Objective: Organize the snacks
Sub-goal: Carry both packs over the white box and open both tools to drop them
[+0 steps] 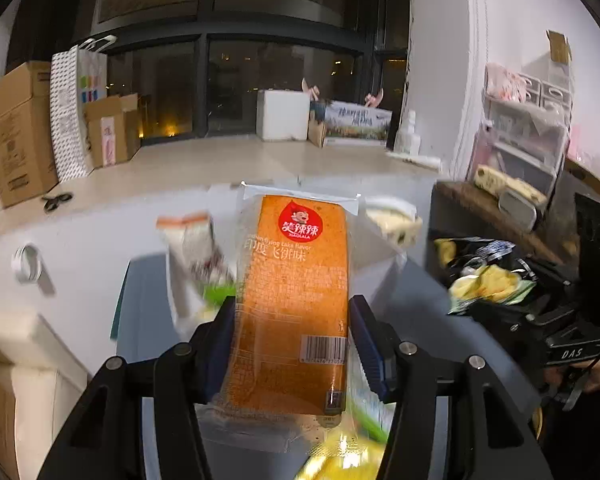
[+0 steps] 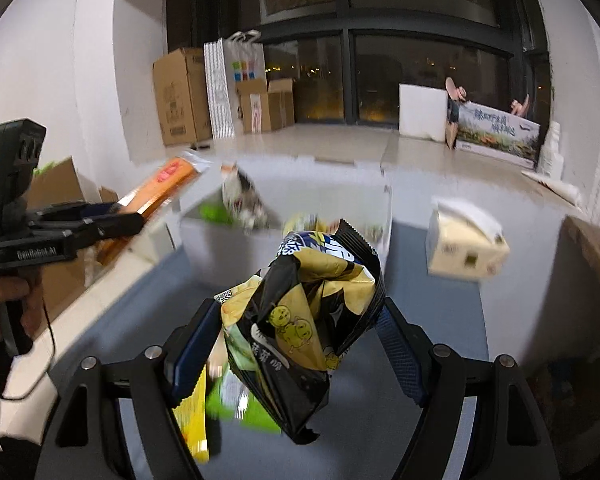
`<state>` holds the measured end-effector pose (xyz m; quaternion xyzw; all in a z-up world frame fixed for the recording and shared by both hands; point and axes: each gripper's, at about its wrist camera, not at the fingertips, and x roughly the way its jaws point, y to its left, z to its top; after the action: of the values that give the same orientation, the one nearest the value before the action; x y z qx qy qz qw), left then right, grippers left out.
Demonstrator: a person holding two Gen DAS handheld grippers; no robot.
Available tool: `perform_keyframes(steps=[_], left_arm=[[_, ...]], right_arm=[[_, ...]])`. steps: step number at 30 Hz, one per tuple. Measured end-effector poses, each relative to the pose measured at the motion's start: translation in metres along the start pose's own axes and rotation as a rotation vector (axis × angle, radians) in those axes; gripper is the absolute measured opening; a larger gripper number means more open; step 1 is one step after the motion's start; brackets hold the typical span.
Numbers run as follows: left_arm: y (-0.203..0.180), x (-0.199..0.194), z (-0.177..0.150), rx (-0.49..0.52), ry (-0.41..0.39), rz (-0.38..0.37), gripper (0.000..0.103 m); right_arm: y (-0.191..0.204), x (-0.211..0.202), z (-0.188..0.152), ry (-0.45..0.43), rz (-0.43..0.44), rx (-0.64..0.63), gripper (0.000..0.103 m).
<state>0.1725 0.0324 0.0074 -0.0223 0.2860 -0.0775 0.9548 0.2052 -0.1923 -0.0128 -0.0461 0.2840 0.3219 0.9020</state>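
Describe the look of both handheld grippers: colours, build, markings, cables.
Both are black with angular linkage arms, silver pivot bolts and dark blue finger pads. The left gripper carries white "GenRobot.AI" lettering and a thin black cable by its grip. The right gripper shows "DAS" lettering.

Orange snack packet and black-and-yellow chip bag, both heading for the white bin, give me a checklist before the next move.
1. Left gripper shut on the orange snack packet: ok.
2. Right gripper shut on the crumpled black-and-yellow chip bag: ok.
3. White storage bin ahead of both grippers: ok.
4. Room left in the bin: cannot tell, snacks already stick out and the view is blurred.
5. Grippers apart from each other: ok.
6. Beige tissue box outside the path, right of the bin: ok.
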Motion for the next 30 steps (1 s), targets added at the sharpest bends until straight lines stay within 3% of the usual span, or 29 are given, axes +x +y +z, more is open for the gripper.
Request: perform_keyframes(steps=[5, 12, 14, 15, 16, 18, 25, 30], left_arm=[[0.011, 0.056, 0.047, -0.02, 0.026, 0.007, 0.06], [0.025, 0.115, 0.065, -0.012, 0.093, 0.038, 0.062], [0.027, 0.125, 0.066, -0.003, 0.11, 0.045, 0.076], [0.029, 0.128, 0.066, -0.01, 0.117, 0.061, 0.089], [0.031, 0.13, 0.065, -0.018, 0.119, 0.068, 0.099], [0.037, 0.131, 0.063, -0.035, 0.122, 0.082, 0.103], [0.05, 0.117, 0.056, -0.065, 0.115, 0.092, 0.103], [0.056, 0.091, 0.05, -0.106, 0.093, 0.082, 0.103]], right_arm=[[-0.021, 0.053, 0.051, 0.025, 0.024, 0.031, 0.082], [-0.052, 0.125, 0.082, 0.107, -0.002, 0.115, 0.082], [-0.059, 0.139, 0.084, 0.134, -0.001, 0.138, 0.083], [-0.061, 0.143, 0.085, 0.138, 0.001, 0.142, 0.087], [-0.063, 0.147, 0.086, 0.136, 0.01, 0.147, 0.089], [-0.068, 0.15, 0.087, 0.122, 0.02, 0.168, 0.103], [-0.079, 0.145, 0.077, 0.124, 0.021, 0.226, 0.103], [-0.074, 0.12, 0.076, 0.072, 0.023, 0.218, 0.103]])
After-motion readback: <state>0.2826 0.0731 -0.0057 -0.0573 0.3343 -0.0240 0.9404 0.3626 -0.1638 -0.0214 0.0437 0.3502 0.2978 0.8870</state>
